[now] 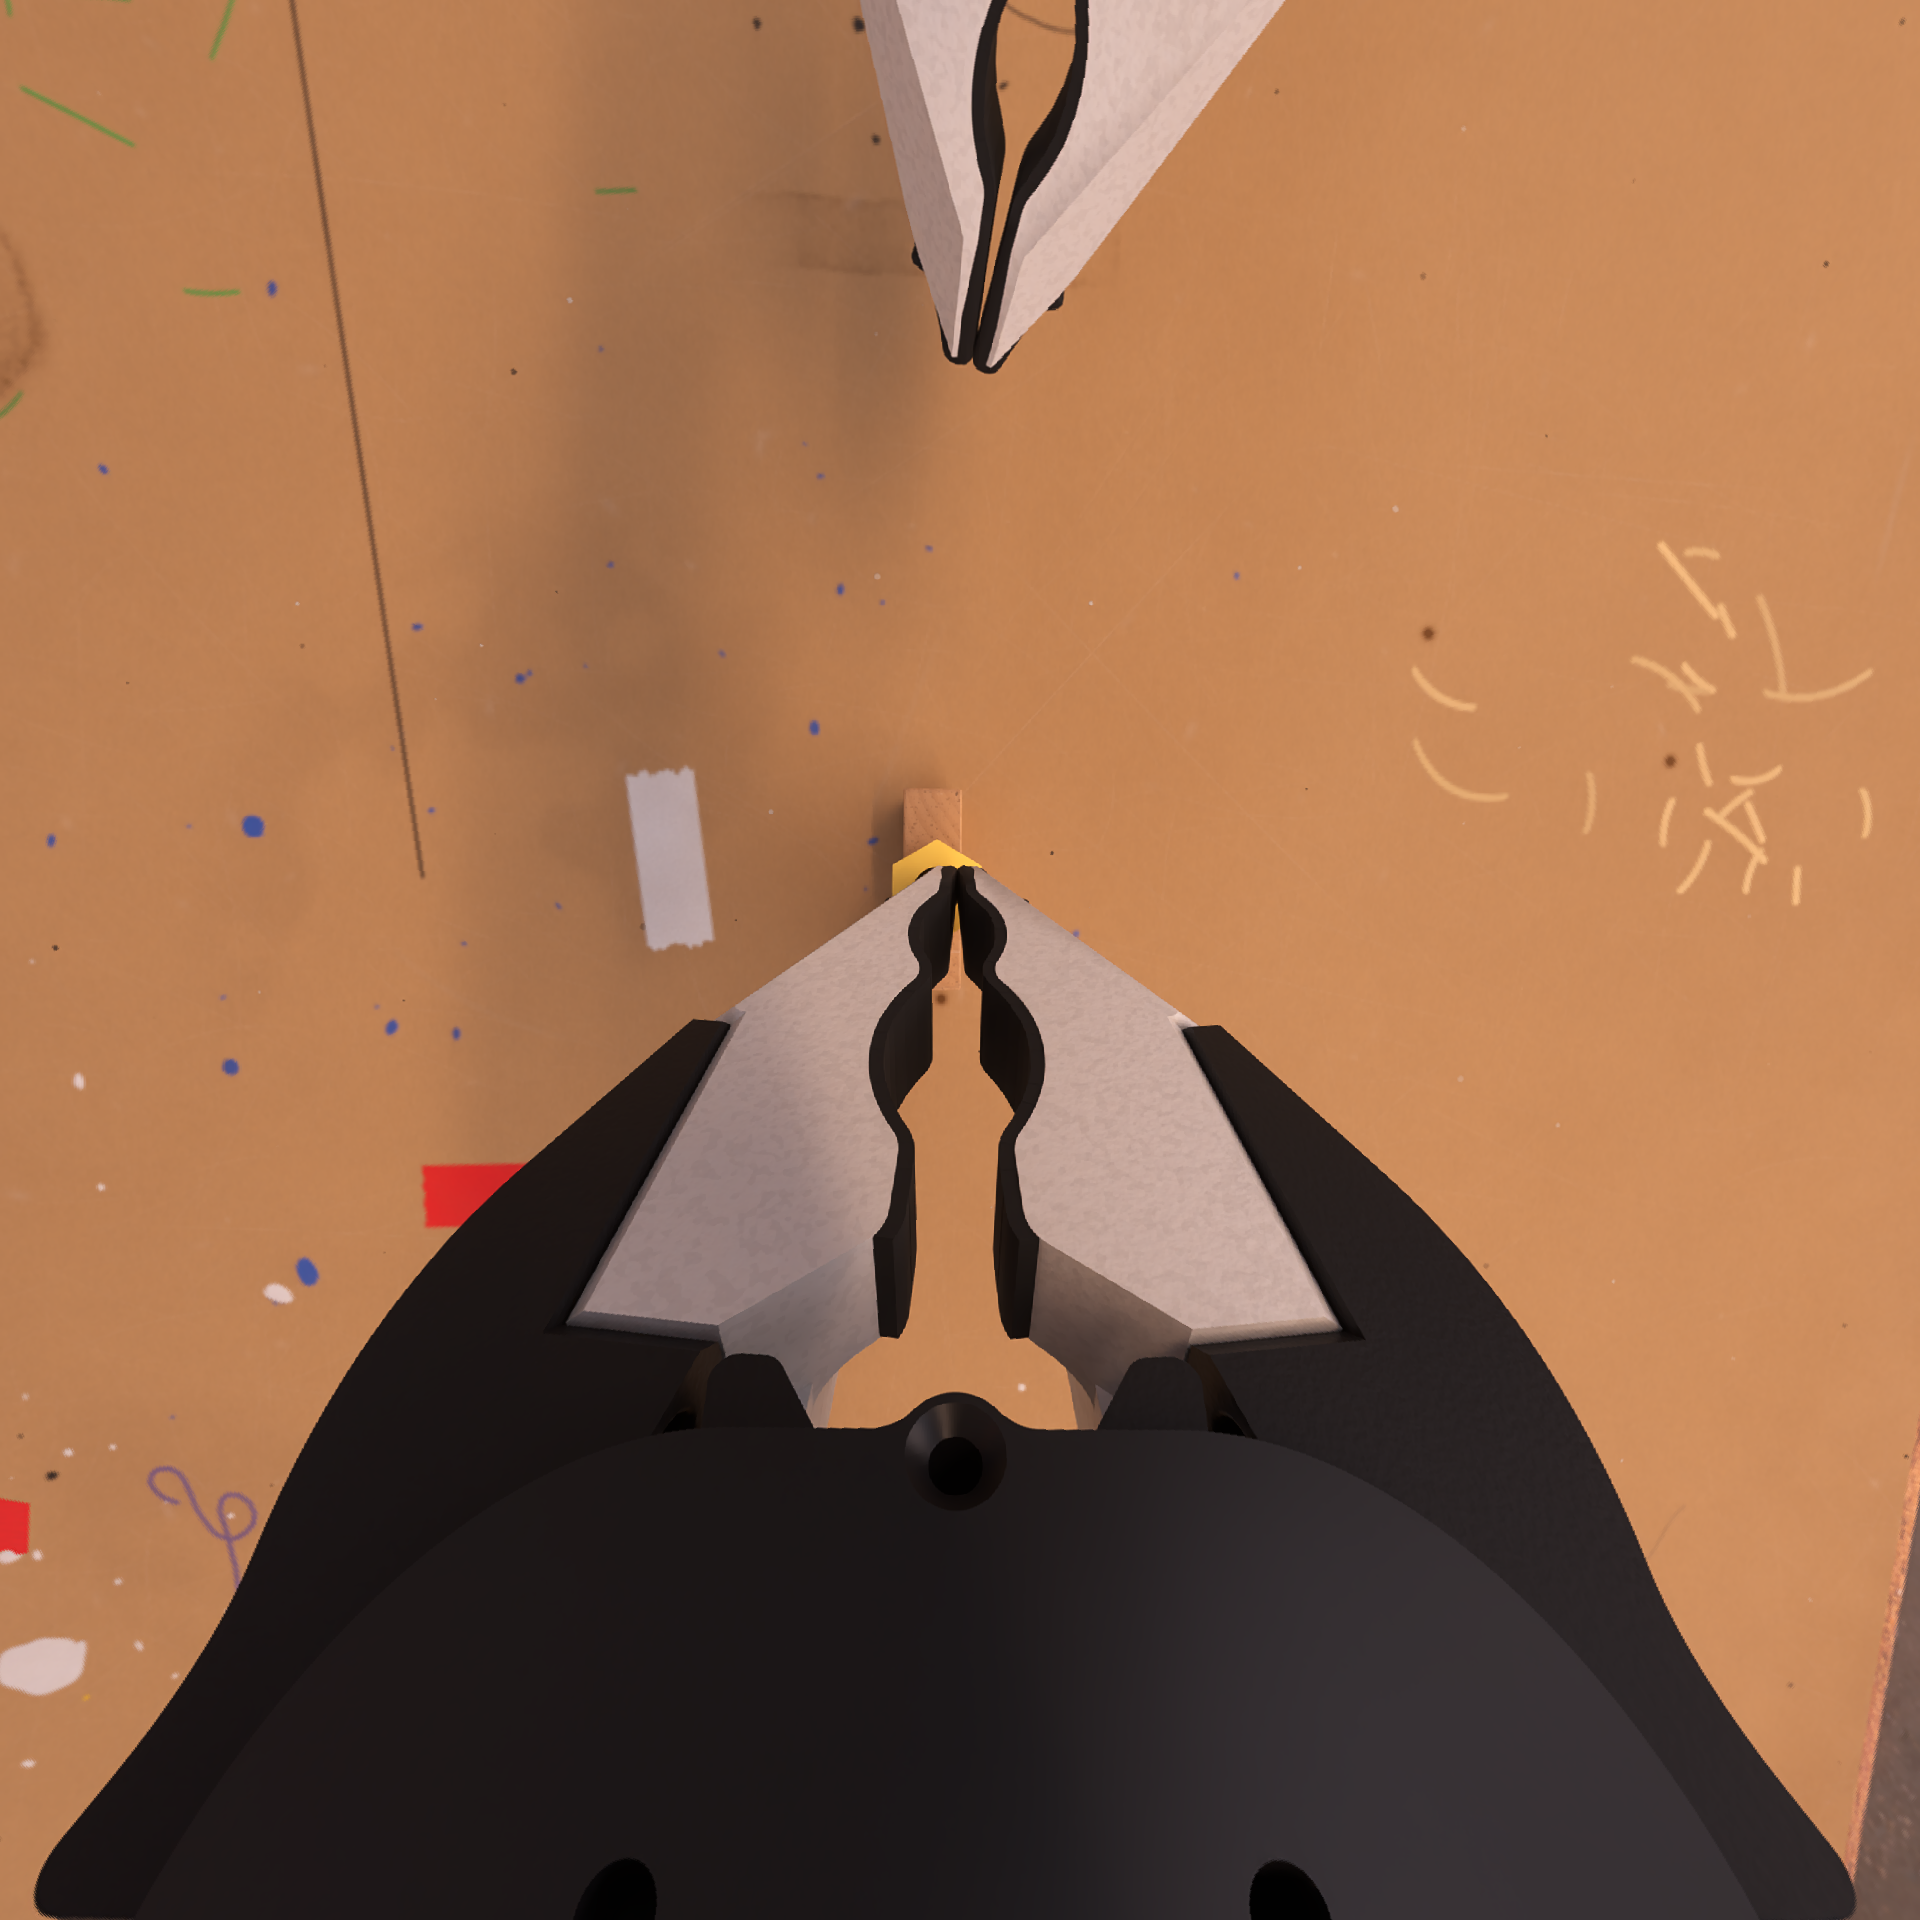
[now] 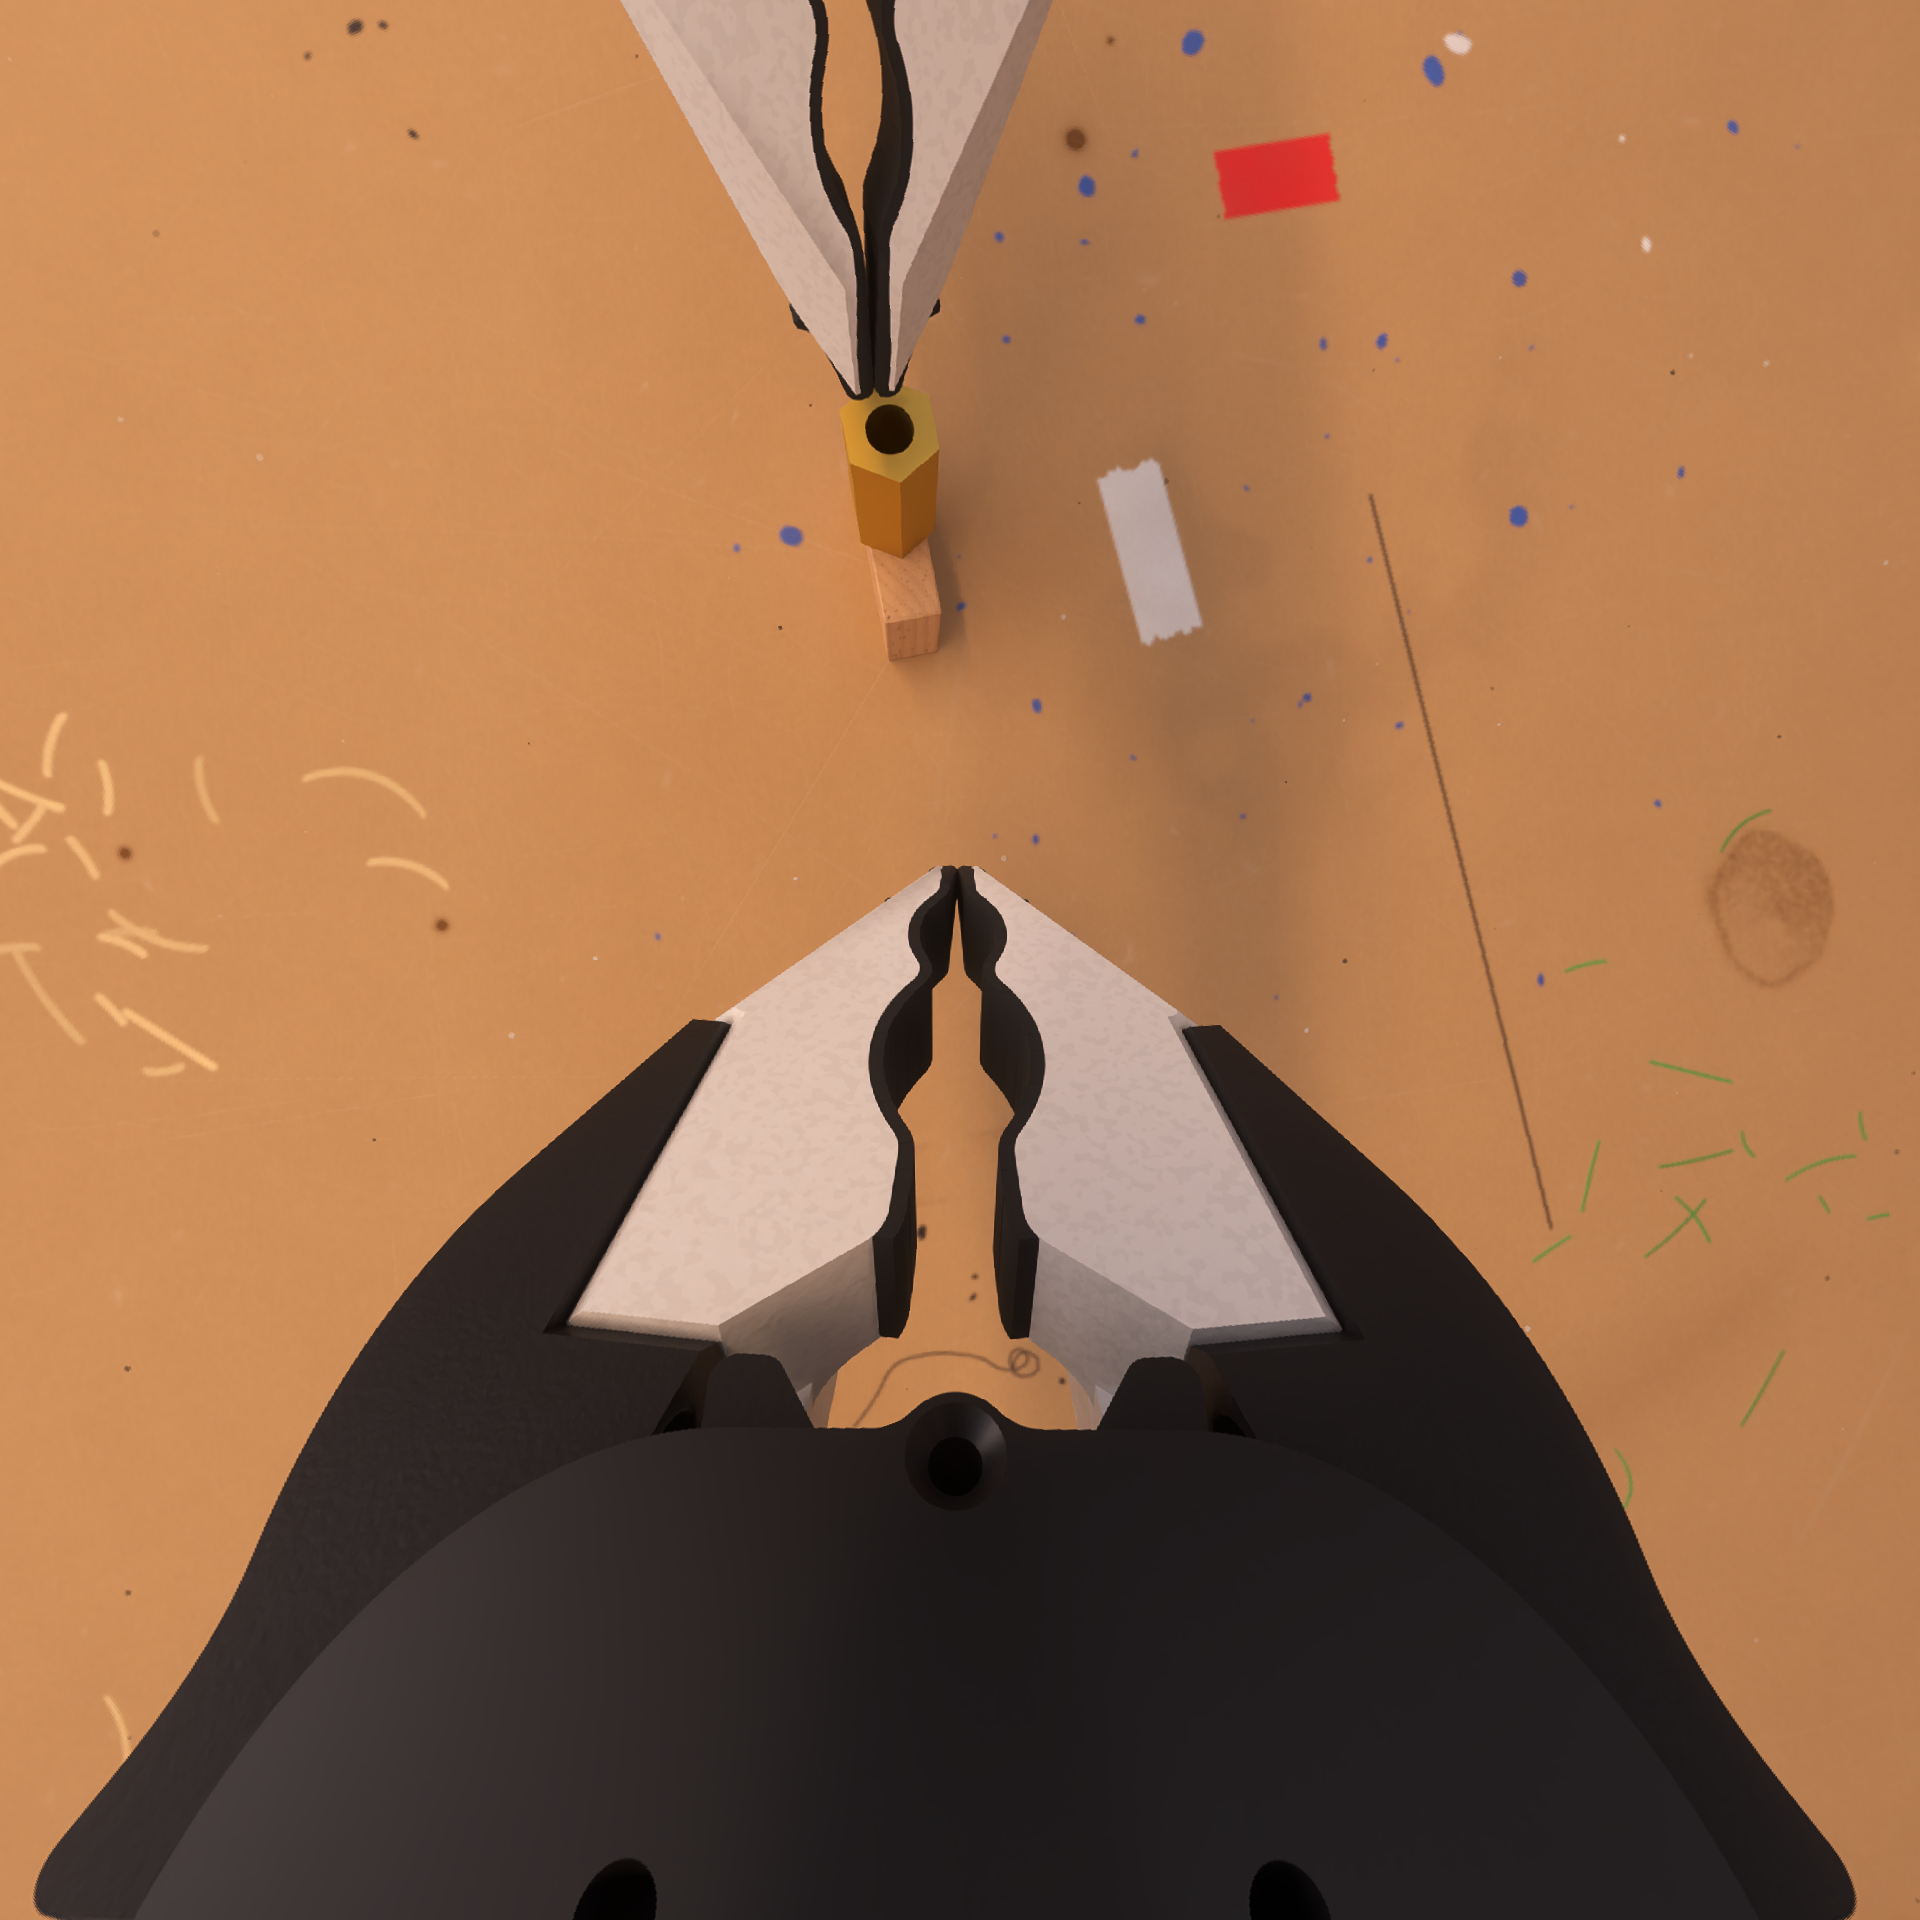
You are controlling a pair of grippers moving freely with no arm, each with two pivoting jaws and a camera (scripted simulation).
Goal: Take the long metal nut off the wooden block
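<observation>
Left wrist view, left to right: red tape patch (image 1: 468,1195); white tape strip (image 1: 669,858); left gripper (image 1: 956,878), fingers together, tips at the top of the long metal nut (image 1: 932,860), whether gripping it could not be told; wooden block (image 1: 932,819) just beyond; pale scratch marks (image 1: 1704,727) on the table (image 1: 1247,468). Right gripper (image 1: 971,358) above, fingers together, holding nothing. Right wrist view: nut (image 2: 891,473) stood upright on the block (image 2: 909,608).

Each gripper (image 1: 956,878) (image 2: 956,873) has a black body, pale speckled fingers, seemingly rubber-lined wavy black pads.
</observation>
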